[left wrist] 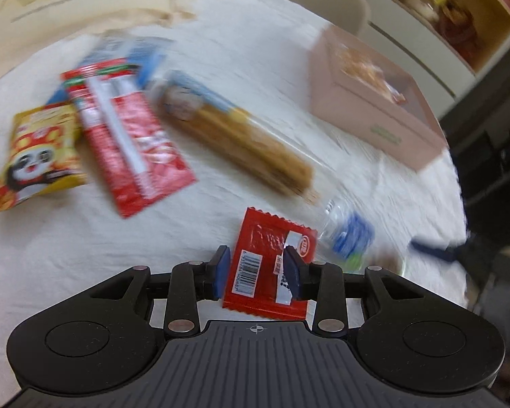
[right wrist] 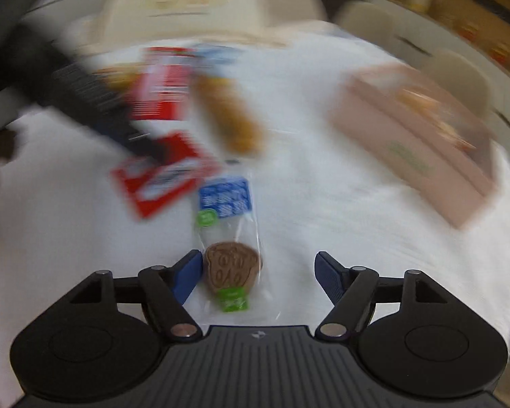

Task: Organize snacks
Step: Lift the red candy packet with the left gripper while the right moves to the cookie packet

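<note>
A: The pink box (left wrist: 374, 102) sits at the bench's (left wrist: 68, 255) far right; the left claw (left wrist: 256, 272) is clenched on the red wafer packet (left wrist: 268, 265).

B: Carry it level; the right claw (right wrist: 258, 272) gapes around the bagged cookie (right wrist: 233, 265); centre it, then close.

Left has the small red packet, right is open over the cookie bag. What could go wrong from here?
1. The left gripper pinches the red packet only near one end, so it may swing or slip on the way to the pink box.
2. The cookie bag lies off-centre, against one finger of the open right gripper; closing may nudge it or crush the cookie.
3. Both views are motion-blurred, so aim is uncertain.
</note>
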### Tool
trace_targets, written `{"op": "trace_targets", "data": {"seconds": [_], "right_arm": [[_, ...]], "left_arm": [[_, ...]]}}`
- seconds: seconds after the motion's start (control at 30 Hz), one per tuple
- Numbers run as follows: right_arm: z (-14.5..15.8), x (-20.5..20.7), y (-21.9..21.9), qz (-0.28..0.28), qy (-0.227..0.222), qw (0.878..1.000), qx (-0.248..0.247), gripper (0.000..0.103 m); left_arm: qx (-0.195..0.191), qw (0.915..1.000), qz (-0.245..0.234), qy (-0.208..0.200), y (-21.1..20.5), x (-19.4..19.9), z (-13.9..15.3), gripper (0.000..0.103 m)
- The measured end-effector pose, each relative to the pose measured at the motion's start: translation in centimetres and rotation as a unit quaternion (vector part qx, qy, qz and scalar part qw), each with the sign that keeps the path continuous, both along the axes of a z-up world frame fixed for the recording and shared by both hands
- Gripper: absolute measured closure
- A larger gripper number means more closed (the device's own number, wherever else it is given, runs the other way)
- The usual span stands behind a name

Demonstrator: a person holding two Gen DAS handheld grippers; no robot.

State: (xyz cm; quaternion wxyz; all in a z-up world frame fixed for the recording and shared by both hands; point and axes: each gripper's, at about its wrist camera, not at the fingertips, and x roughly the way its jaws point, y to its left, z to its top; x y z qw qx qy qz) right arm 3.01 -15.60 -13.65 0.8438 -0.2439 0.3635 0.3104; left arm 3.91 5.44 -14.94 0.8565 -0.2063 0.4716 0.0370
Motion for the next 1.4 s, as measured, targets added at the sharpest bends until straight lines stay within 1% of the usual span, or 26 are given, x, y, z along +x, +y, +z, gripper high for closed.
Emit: {"op": "trace_targets", "data": {"seconds": [0.07,0.17,0.2,0.23,0.3,0.37,0.43,0.47,0.5,0.53,0.57,0.7,0.83,0.87,0.93,1.07,1.13,1.17,1.2,1.3,1.33,1.37,1.4], "right_arm": [[0.0,1.6,-1.9,-0.047,0.002,0.999,0.005,0.031],[-0.1,2.9,-4.4,-0.081,0.031,0.996,0.03,0.03],[-0.3,3.1,-4.9,-0.091,0.038,0.994,0.038,0.027],[-0.5,3.2,-5.4,-0.1,0.046,0.993,0.047,0.026],[-0.9,3.3,-6.3,-0.111,0.06,0.99,0.07,0.022],[-1.3,3.2,-6.8,-0.109,0.053,0.99,0.079,0.02],[-1.5,2.9,-7.1,-0.104,0.046,0.99,0.082,0.018],[-1.6,2.8,-7.4,-0.103,0.045,0.99,0.087,0.017],[-1.5,2.8,-7.3,-0.101,0.044,0.99,0.088,0.015],[-1.5,2.8,-7.4,-0.098,0.043,0.99,0.09,0.014],[-1.6,2.8,-7.6,-0.097,0.042,0.99,0.09,0.011],[-1.8,2.8,-7.6,-0.087,0.048,0.991,0.088,0.002],[-1.8,2.5,-7.6,-0.09,0.049,0.991,0.086,0.0],[-1.8,2.5,-7.6,-0.089,0.05,0.991,0.087,0.0],[-1.8,2.4,-7.7,-0.084,0.049,0.991,0.086,0.0],[-1.7,2.6,-7.6,-0.078,0.054,0.992,0.079,0.0],[-1.2,3.1,-7.3,-0.078,0.059,0.993,0.071,0.004],[-1.0,3.2,-7.2,-0.076,0.053,0.993,0.072,0.008],[-0.6,3.3,-7.0,-0.072,0.041,0.994,0.071,0.008],[0.0,3.3,-5.8,-0.047,-0.007,0.997,0.058,0.008],[0.2,3.4,-5.3,-0.038,-0.015,0.998,0.057,0.008],[0.2,3.6,-4.7,-0.027,-0.014,0.998,0.056,0.012],[0.2,3.7,-4.2,-0.02,-0.008,0.998,0.058,0.018]], "left_arm": [[0.021,0.9995,-0.022,0.006,-1.6,0.1,0.0,0.064],[0.065,0.9969,-0.043,0.013,-3.8,0.0,0.5,0.064],[0.072,0.9961,-0.049,0.011,-4.3,-0.1,0.8,0.064],[0.08,0.9944,-0.069,0.011,-5.1,-0.1,1.2,0.064],[0.107,0.9876,-0.112,0.023,-6.4,0.0,1.3,0.064],[0.142,0.9756,-0.163,0.04,-8.1,0.1,1.0,0.063],[0.16,0.9648,-0.205,0.04,-9.5,0.1,0.9,0.06],[0.158,0.9621,-0.218,0.04,-9.9,0.2,0.9,0.052],[0.152,0.9608,-0.228,0.041,-10.1,0.4,0.8,0.047],[0.146,0.9611,-0.23,0.042,-10.2,0.5,0.8,0.04],[0.141,0.9624,-0.228,0.043,-10.3,0.7,0.7,0.039],[0.148,0.9654,-0.21,0.044,-10.3,1.3,0.6,0.039],[0.166,0.9664,-0.187,0.059,-10.0,2.3,0.4,0.038],[0.166,0.9673,-0.18,0.064,-9.7,2.5,0.3,0.036],[0.155,0.9712,-0.168,0.067,-8.9,2.7,0.1,0.035],[0.149,0.9751,-0.152,0.063,-8.4,3.2,0.1,0.037],[0.146,0.9761,-0.149,0.059,-8.3,3.0,0.1,0.037],[0.143,0.9773,-0.147,0.055,-8.1,2.7,0.1,0.037],[0.135,0.9791,-0.143,0.051,-7.9,2.4,0.2,0.038],[0.114,0.9854,-0.115,0.053,-6.9,1.5,0.6,0.044],[0.11,0.9871,-0.104,0.052,-6.7,1.2,0.8,0.045],[0.105,0.9889,-0.091,0.052,-6.3,0.9,1.1,0.048],[0.102,0.9902,-0.078,0.054,-5.9,0.6,1.3,0.05]]}}
